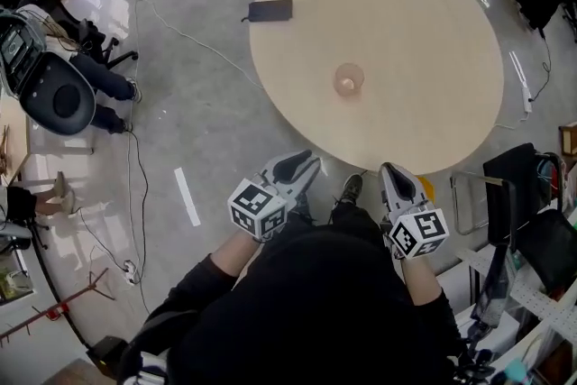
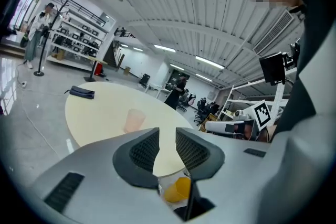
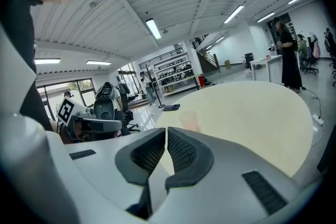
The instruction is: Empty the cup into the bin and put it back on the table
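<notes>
**Head view: one cup mid-table, both tongs short of it**

Only the head view takes in the whole round table (image 1: 433,32) with both tools at its six o'clock edge, well apart from the cup (image 1: 348,79). I count one cup, one dark pouch (image 1: 270,11) at the table's ten o'clock rim, and two tongs.

The cup stands upright near the table's middle. That puts it at about one o'clock from the left gripper (image 1: 311,160) and eleven o'clock from the right gripper (image 1: 393,169).

The left gripper view alone shows its jaws standing a narrow way apart with nothing between them. Below them is a yellow thing (image 2: 177,190), possibly a container, though it is too blurred to name.

The right gripper view shows its own jaws closed together and empty.
</notes>
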Demonstrator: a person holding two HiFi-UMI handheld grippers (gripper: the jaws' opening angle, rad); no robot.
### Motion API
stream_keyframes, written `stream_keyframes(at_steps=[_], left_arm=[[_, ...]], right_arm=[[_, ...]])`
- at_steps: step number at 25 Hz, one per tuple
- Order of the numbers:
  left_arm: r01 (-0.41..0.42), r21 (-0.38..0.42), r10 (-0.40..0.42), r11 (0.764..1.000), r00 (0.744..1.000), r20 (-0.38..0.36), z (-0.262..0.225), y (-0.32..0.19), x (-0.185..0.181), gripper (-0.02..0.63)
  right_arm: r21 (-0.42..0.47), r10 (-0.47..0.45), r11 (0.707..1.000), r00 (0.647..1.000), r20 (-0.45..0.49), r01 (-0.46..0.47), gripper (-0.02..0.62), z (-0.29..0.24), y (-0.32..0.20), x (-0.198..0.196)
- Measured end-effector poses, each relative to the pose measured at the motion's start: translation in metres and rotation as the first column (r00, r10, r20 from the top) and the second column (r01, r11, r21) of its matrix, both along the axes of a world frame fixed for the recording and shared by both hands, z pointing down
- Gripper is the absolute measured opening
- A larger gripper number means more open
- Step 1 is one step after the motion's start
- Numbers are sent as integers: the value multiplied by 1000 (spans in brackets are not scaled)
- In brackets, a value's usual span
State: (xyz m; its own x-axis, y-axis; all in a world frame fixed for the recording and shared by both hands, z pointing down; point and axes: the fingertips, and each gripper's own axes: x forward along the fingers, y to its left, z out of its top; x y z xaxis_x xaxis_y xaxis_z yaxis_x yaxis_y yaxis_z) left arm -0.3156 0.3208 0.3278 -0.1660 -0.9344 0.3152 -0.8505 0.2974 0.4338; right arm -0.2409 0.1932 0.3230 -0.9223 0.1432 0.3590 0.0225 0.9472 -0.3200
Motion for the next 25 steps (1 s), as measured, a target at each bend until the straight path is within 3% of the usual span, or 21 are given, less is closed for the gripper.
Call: stream_keyframes(at_steps=[9, 14, 17, 21, 25], left_arm=[[94, -126, -91, 988, 995, 27, 29, -62, -23, 130], [144, -210, -126, 967, 987, 97, 45, -86, -38, 183], [156, -234, -137, 960, 986, 97, 52, -88, -49, 196], [114, -250, -91, 961, 990, 104, 69, -93, -70, 201], [53, -273, -18, 961, 991, 132, 78, -94, -100, 232]], right_arm=[[38, -134, 990, 991, -26, 134, 24, 31, -77, -46], [23, -237, 971, 971, -29, 237, 111, 47, -98, -66], [92, -315, 943, 947, -63, 320, 121, 57, -99, -87], [148, -379, 908, 918, -112, 393, 135, 75, -101, -117], [229, -466, 840, 870, -160, 492, 164, 85, -92, -144]])
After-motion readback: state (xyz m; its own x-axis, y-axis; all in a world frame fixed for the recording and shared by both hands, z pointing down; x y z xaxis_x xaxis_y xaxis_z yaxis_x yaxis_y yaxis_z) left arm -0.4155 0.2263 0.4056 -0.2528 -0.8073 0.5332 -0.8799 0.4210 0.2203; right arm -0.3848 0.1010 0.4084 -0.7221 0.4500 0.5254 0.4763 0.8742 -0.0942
